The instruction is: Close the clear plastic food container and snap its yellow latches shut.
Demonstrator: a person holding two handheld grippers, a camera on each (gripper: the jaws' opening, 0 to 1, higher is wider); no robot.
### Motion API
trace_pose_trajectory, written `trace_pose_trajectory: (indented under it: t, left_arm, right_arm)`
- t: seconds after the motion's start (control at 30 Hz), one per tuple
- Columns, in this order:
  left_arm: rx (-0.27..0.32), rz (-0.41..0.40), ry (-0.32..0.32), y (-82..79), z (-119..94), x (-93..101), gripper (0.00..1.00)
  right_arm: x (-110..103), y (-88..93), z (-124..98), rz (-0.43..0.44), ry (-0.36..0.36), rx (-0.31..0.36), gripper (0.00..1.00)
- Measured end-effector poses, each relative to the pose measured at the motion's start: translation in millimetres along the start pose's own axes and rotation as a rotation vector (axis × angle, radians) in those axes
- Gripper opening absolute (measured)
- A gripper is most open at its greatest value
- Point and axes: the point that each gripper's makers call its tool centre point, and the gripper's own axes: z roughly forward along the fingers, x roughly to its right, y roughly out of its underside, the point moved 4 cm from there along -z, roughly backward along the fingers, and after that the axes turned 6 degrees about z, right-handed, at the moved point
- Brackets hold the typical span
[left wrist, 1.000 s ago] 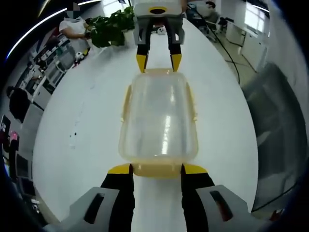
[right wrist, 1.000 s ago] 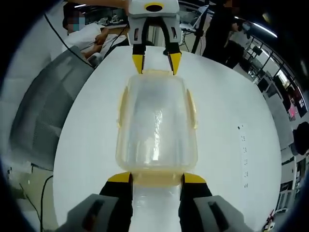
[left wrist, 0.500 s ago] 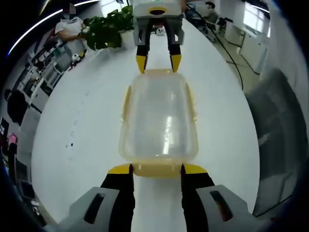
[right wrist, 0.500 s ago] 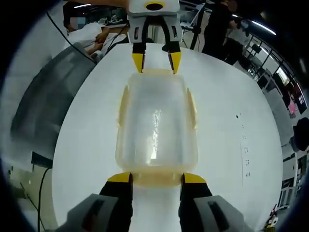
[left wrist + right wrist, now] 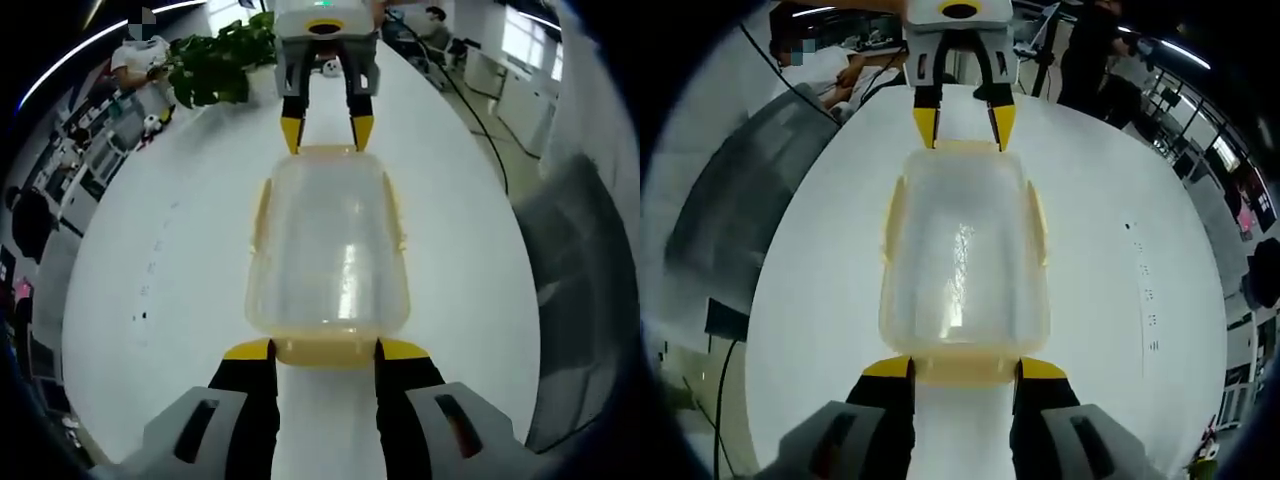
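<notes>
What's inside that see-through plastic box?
Nothing that shows: through the clear container only the white table and light glare appear. The yellow latches hide its end edges, so small things there can't be ruled out.

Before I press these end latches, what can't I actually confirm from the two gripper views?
- Near end latch, left gripper view: it sits between the left gripper tips; whether it has snapped cannot be told.
- Far end latch, left gripper view: partly behind the right gripper tips.
- Side latches, right gripper view: seen edge-on and blurred, so their state is unclear.
- Container contents: glare and the hazy lid hide them.
</notes>
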Motion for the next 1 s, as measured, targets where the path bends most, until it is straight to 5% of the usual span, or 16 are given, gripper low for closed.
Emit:
trace_pose_trajectory:
  t: [1.0]
  left_arm:
    - [0.002,0.0,0.035,6.8,16,-2.6,0.35]
  right_arm:
    - [3,7.5,14,0.015,-0.033,-0.013,0.35]
